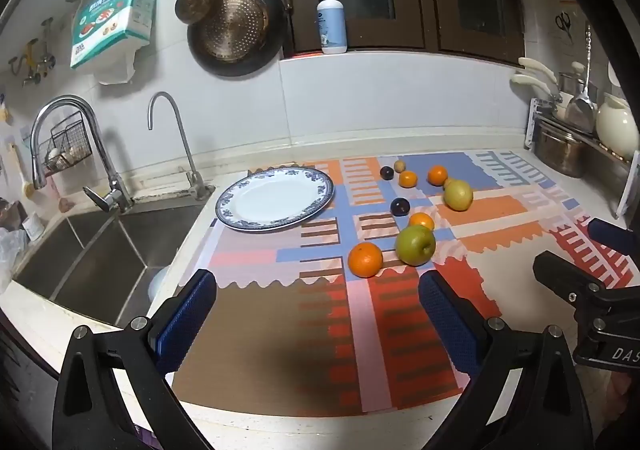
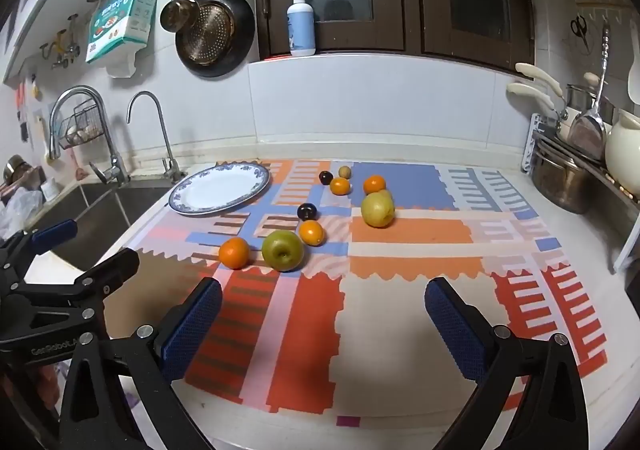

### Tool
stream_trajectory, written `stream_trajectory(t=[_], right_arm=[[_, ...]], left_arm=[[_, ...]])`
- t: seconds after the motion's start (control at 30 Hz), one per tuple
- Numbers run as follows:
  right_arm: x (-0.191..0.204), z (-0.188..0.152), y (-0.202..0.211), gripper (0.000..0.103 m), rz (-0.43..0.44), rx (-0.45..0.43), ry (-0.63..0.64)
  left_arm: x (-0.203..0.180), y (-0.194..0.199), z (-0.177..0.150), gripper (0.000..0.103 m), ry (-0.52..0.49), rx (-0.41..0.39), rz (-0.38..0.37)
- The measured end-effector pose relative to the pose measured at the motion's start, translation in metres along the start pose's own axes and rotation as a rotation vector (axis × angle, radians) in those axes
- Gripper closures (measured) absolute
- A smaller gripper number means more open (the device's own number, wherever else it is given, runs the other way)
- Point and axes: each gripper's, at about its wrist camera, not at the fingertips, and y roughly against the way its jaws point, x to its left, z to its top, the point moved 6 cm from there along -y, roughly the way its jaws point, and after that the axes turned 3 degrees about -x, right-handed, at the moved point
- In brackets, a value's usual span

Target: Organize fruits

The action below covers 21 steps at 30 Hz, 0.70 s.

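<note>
Left wrist view: left gripper (image 1: 316,290) wide open, empty — right gripper (image 2: 323,298) same; fruits clustered mid-mat (image 2: 400,310), plate (image 1: 248,214) near sink edge.

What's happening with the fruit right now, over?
Left gripper open, empty. Right gripper open, empty. Plate bare; fruit loose on the mat, nearest the orange and green apple. Nothing blocking.

right tongs (image 1: 612,314): "DAS" | left tongs (image 2: 52,330): "GenRobot.A"

Plate (image 1: 275,198) on mat (image 1: 500,218), fruits (image 1: 416,218) to its right
</note>
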Motion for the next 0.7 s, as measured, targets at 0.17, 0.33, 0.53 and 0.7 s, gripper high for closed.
stream_trajectory(t=[0.17,0.33,0.53,0.7], right_arm=[[0.0,-0.002,0.002,0.001,0.005,-0.003,0.007],[0.006,0.002,0.003,0.001,0.007,-0.008,0.013],[0.006,0.003,0.006,0.001,0.012,-0.03,0.02],[0.006,0.005,0.007,0.001,0.013,-0.031,0.021]], left_arm=[[0.003,0.001,-0.002,0.0,0.032,0.0,-0.023],[0.001,0.001,-0.003,0.0,0.013,0.008,-0.019],[0.001,0.006,0.003,0.001,0.006,-0.004,-0.019],[0.002,0.008,0.005,0.001,0.003,-0.017,-0.018]])
